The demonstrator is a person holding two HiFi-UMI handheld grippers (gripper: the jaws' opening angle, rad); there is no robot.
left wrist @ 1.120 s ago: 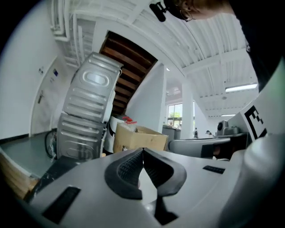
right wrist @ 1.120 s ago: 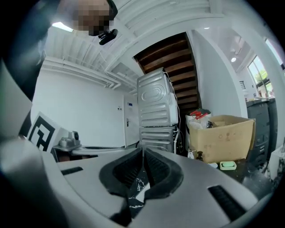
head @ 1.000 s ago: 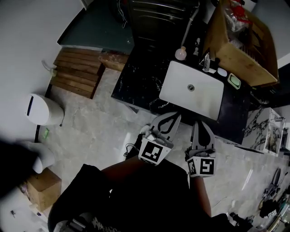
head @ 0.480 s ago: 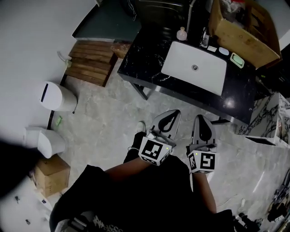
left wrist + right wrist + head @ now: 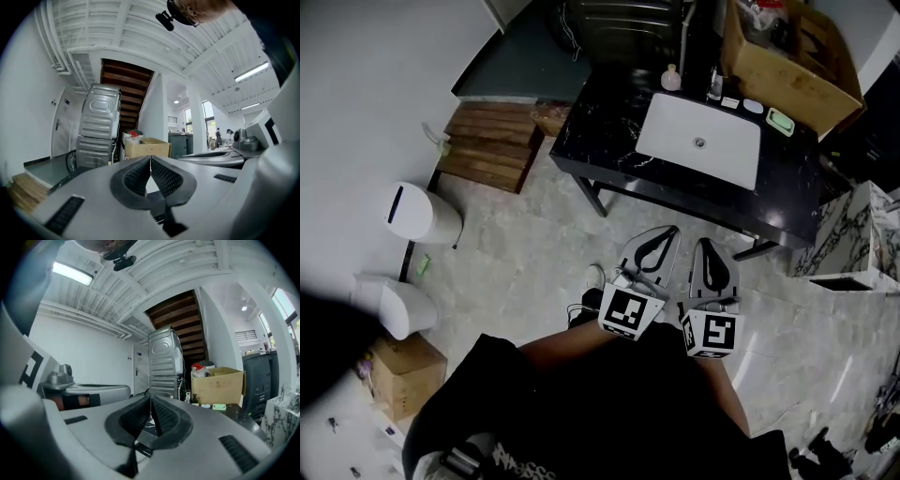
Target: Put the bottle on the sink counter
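Two containers lie ahead of me: a cardboard box (image 5: 783,80) holding red-and-white clutter, and the white basin (image 5: 675,131) sunk in the black sink counter (image 5: 600,141). The bottle (image 5: 671,78) stands on that counter just behind the basin. My left gripper (image 5: 667,232) and right gripper (image 5: 705,244) hang over the floor, jaws pressed together on nothing.

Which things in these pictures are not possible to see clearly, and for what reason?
- Small pale bottle at the back of the sink counter: head view, too small to tell its label or cap.
- Cardboard box: head view, cut off by the top edge; its contents are unclear.
- Distant people: left gripper view, too small to tell what they are doing.
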